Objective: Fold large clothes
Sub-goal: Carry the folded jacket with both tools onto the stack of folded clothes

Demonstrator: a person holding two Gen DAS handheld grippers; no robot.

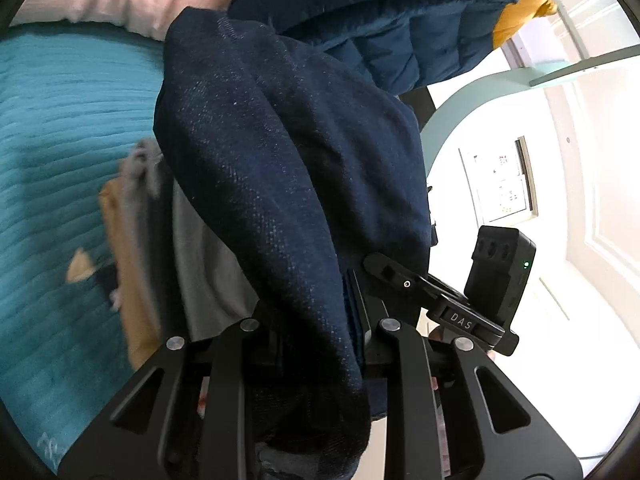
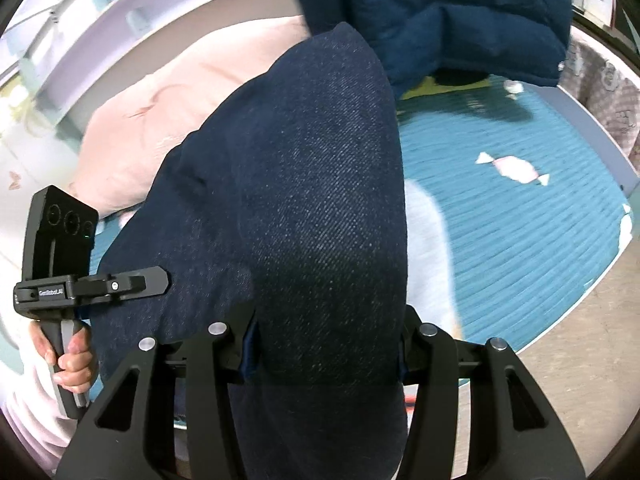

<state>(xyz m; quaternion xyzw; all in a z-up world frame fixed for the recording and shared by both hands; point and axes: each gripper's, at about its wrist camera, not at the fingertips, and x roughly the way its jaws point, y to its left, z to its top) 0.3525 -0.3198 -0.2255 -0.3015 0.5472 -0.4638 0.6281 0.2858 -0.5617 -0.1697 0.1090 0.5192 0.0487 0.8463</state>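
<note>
My left gripper (image 1: 320, 344) at the bottom centre of its frame is clamped on a thick fold of the dark navy denim garment (image 1: 280, 168), which rises from the jaws to the upper middle. My right gripper (image 2: 324, 352) bites the same dark denim (image 2: 304, 200) low in its own frame, jaws pressed into a bulky roll. The cloth hangs lifted between both tools, above the bed.

I judge the grip risky: the fold is heavy and bunched, so it could slide out or fold crooked if I pull the hands apart unevenly.

Below lies a ribbed teal bedspread (image 2: 520, 240) with a candy-shaped pink patch (image 2: 516, 168), a pale pink pillow (image 2: 180, 120) upper left, and a quilted blue jacket (image 2: 460, 12) at the top. A white door (image 1: 580, 200) fills the left view's right side.
</note>
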